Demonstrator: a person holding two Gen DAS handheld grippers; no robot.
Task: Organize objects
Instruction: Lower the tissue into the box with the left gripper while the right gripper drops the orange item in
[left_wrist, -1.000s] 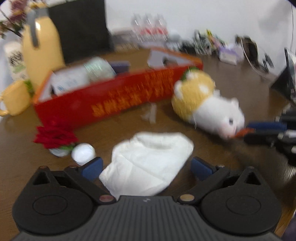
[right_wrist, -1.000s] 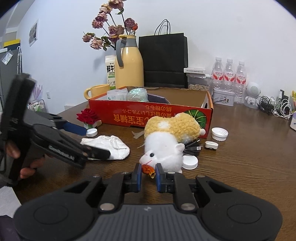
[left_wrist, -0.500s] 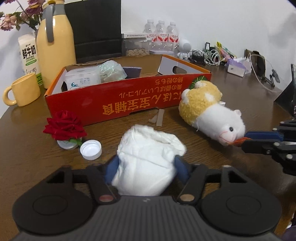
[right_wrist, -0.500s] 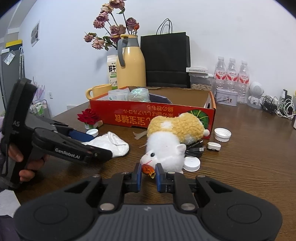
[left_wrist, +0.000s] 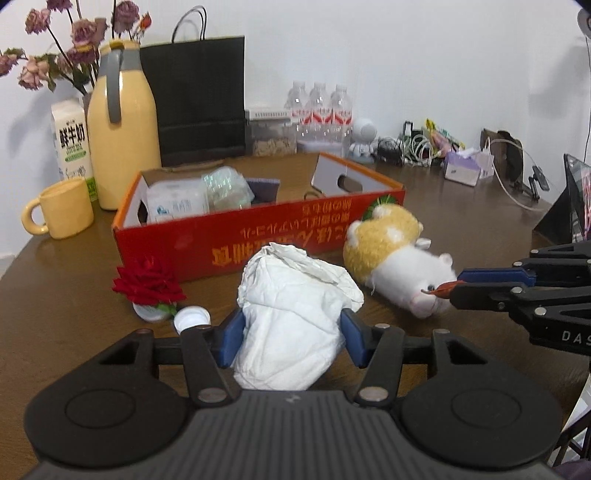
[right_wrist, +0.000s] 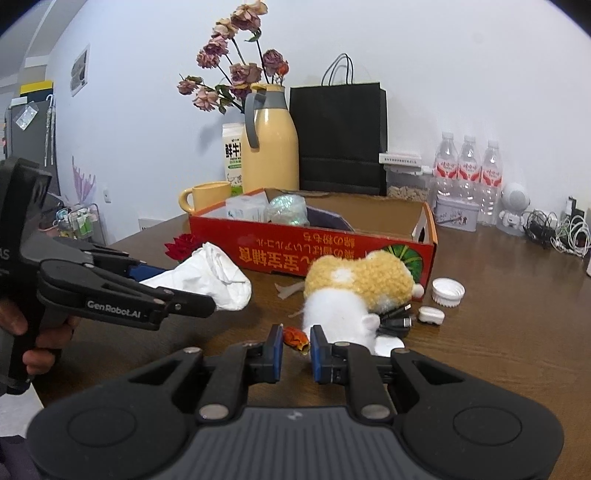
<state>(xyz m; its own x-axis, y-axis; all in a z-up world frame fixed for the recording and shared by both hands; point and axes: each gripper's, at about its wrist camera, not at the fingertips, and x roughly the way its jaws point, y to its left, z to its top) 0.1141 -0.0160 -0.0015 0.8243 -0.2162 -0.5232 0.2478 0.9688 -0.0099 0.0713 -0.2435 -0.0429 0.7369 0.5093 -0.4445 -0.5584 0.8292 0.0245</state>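
A crumpled white cloth bundle (left_wrist: 295, 306) sits between the blue pads of my left gripper (left_wrist: 291, 332). Its jaws are closing and the pads press into both sides. In the right wrist view the bundle (right_wrist: 218, 273) hangs off the table in the left gripper (right_wrist: 184, 291), which a hand holds. A yellow-and-white plush hamster (left_wrist: 391, 251) lies in front of the red cardboard box (left_wrist: 258, 236). My right gripper (right_wrist: 295, 338) is shut on the small orange piece (right_wrist: 294, 336) at the hamster's mouth, and the right gripper (left_wrist: 456, 287) reaches in from the right.
The red box (right_wrist: 314, 251) holds a white pack and a shiny bundle. A red rose (left_wrist: 147, 286) and a white cap (left_wrist: 190, 319) lie left of the cloth. More caps (right_wrist: 447, 291) and a cable lie by the hamster. A yellow mug (left_wrist: 64, 212), jug (left_wrist: 122, 129), milk carton, black bag and bottles stand behind.
The left jaws came in from wide open onto the white bundle and raised it off the table. The right gripper has stayed shut at the hamster's mouth.
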